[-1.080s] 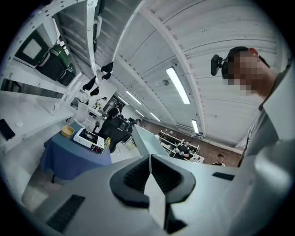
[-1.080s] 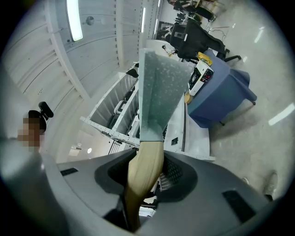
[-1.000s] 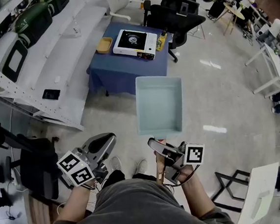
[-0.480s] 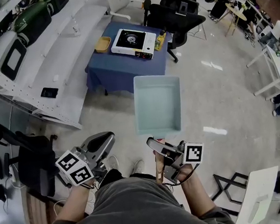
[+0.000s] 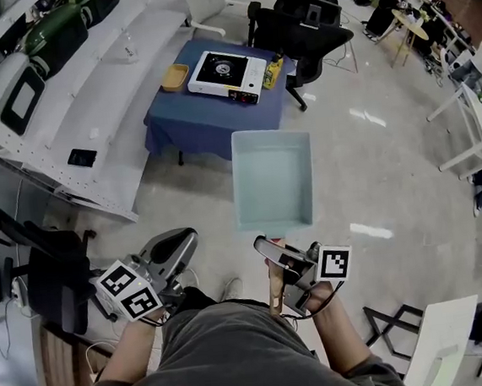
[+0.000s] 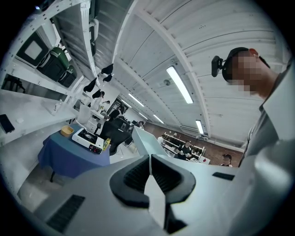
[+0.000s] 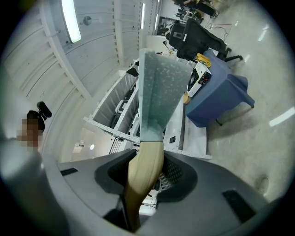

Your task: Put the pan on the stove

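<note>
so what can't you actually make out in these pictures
- Stove, head view: too small and far off to read its knobs or burner.
- Yellow dish beside it, head view: too small to see its contents.
- Pan, head view: its underside is hidden by its own body.
- Pan handle, right gripper view: its rear end is buried in the right gripper, whose jaws clamp it.
</note>
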The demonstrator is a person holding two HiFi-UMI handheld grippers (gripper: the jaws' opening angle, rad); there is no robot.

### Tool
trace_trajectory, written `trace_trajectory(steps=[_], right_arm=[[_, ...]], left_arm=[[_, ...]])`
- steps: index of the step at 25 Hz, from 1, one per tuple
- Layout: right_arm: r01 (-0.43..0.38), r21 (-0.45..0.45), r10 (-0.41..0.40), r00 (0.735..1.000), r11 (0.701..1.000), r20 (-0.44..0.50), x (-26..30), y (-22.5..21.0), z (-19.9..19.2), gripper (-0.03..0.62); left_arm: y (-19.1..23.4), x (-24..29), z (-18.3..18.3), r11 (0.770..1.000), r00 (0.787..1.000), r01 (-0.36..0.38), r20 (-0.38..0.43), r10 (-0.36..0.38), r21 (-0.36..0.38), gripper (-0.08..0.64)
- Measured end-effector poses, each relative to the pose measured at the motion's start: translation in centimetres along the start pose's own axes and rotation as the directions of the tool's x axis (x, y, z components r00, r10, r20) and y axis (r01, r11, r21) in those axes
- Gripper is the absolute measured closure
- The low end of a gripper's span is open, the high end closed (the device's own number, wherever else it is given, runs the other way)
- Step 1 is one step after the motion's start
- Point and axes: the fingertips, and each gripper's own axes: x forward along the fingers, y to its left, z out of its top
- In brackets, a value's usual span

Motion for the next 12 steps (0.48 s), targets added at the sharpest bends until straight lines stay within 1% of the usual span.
trace_trajectory(steps=[12], right_arm=[[0.005, 0.004, -0.005, 1.000, 1.000, -0.004, -0.3, -1.5, 2.2, 0.451]], left_arm=[[1.0, 2.1, 0.4, 1.000, 1.000, -0.015, 0.014, 0.015, 0.003, 0.545]])
